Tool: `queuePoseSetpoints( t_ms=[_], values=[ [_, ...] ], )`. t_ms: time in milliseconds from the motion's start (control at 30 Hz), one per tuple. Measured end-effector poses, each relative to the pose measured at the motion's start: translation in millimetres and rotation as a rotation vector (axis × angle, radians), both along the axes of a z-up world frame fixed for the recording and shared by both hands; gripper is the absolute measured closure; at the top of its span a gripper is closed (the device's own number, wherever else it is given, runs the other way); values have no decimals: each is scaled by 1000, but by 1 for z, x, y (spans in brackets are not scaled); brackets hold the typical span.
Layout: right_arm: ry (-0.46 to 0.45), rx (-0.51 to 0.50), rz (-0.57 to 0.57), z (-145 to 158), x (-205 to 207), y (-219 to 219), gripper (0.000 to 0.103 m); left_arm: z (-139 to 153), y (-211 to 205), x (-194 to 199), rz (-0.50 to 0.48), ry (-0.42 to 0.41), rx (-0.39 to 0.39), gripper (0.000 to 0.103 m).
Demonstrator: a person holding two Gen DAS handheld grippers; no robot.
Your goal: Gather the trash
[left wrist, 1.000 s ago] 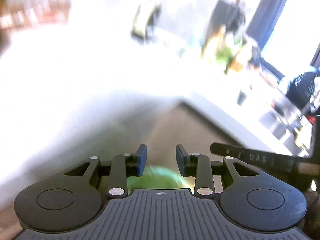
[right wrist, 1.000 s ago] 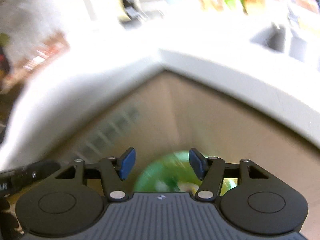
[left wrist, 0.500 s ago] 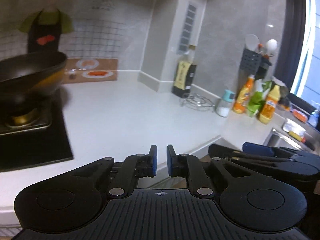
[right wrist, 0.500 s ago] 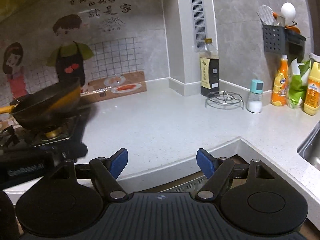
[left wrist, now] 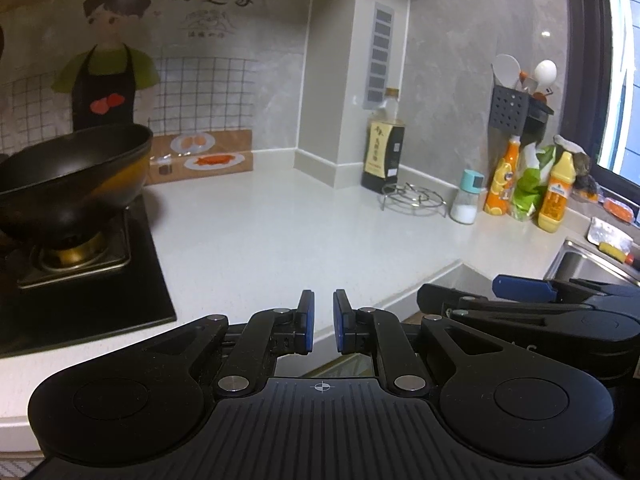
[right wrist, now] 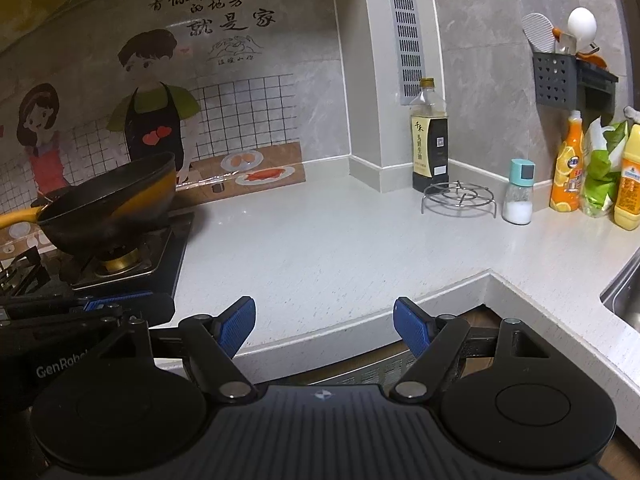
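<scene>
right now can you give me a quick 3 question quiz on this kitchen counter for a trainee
1. True or false: the right tongs are open and hold nothing.
2. What stands directly left of the salt shaker in the right wrist view? A) wire trivet B) orange bottle C) wok
3. Fill in: the left tongs are nearly ____, with only a narrow gap between the pads.

Key: 1 true; 2 A; 3 shut
</scene>
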State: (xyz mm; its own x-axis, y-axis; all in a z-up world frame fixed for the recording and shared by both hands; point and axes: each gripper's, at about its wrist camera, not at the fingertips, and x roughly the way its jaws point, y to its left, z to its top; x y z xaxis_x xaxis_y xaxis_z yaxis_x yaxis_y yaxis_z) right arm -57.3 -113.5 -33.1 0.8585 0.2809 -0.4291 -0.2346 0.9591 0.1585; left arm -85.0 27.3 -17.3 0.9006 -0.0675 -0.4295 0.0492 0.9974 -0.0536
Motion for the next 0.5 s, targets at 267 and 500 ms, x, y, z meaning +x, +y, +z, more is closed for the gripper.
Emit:
queuePoseSetpoints(
  t_ms=[267,500],
  values=[
    [8,-6,2,-2,-5,4,26,0,2,-4,-12,2,2,90],
    [6,-14,8,-2,-8,6,26,0,5,-9,-15,0,-5,91]
  ],
)
